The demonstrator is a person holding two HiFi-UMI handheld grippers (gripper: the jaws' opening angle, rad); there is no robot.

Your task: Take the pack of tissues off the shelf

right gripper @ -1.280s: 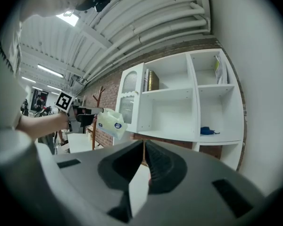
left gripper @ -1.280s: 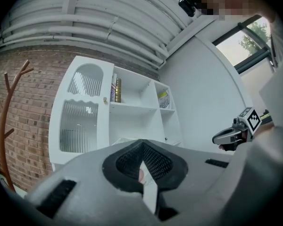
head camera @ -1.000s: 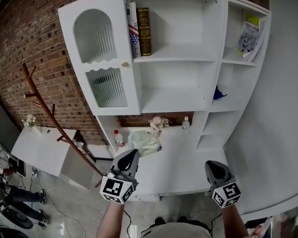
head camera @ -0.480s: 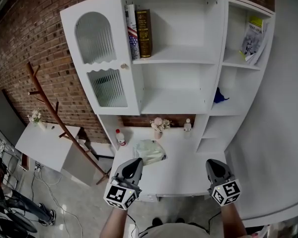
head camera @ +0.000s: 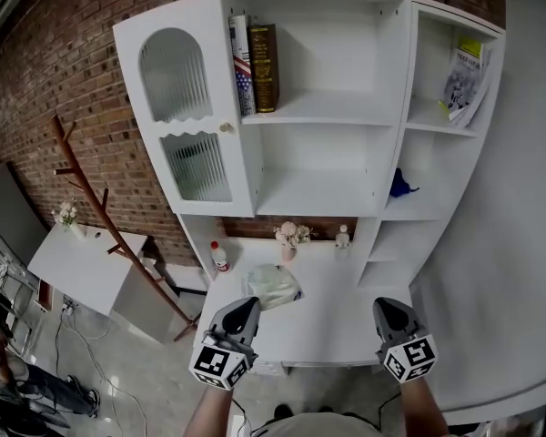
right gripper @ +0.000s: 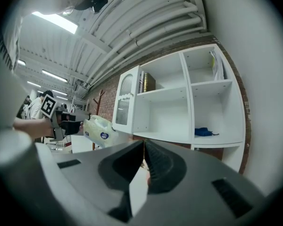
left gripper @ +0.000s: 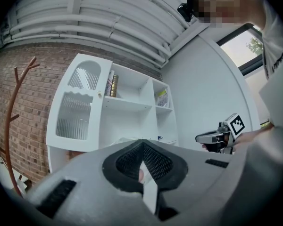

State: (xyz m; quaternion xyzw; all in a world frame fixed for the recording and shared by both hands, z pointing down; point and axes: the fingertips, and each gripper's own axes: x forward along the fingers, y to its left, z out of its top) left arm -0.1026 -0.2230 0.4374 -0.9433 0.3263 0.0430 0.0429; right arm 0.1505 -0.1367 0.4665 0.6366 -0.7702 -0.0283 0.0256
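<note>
The pack of tissues (head camera: pixel 273 284) is a pale green soft plastic pack. It hangs in the air over the white counter (head camera: pixel 337 312), in front of the cabinet. My left gripper (head camera: pixel 247 304) is shut on its near edge. The right gripper view shows the same pack (right gripper: pixel 100 131) held out at the tip of the left gripper (right gripper: pixel 78 125). In the left gripper view only a pale sliver of the pack (left gripper: pixel 125 139) shows above the closed jaws. My right gripper (head camera: pixel 385 306) is at the right of the counter, shut and holding nothing.
The white cabinet (head camera: pixel 318 107) holds books (head camera: pixel 253 55), booklets (head camera: pixel 460 76) and a blue thing (head camera: pixel 399 185). On the counter's back stand a flower vase (head camera: pixel 289 238), a small figurine (head camera: pixel 342 237) and a red-capped bottle (head camera: pixel 220 257). A wooden coat stand (head camera: pixel 91 198) and white table (head camera: pixel 77 267) are at left.
My left gripper has drawn the pack of tissues back from the cabinet's low niche toward me. The right gripper has stayed about where it was.
</note>
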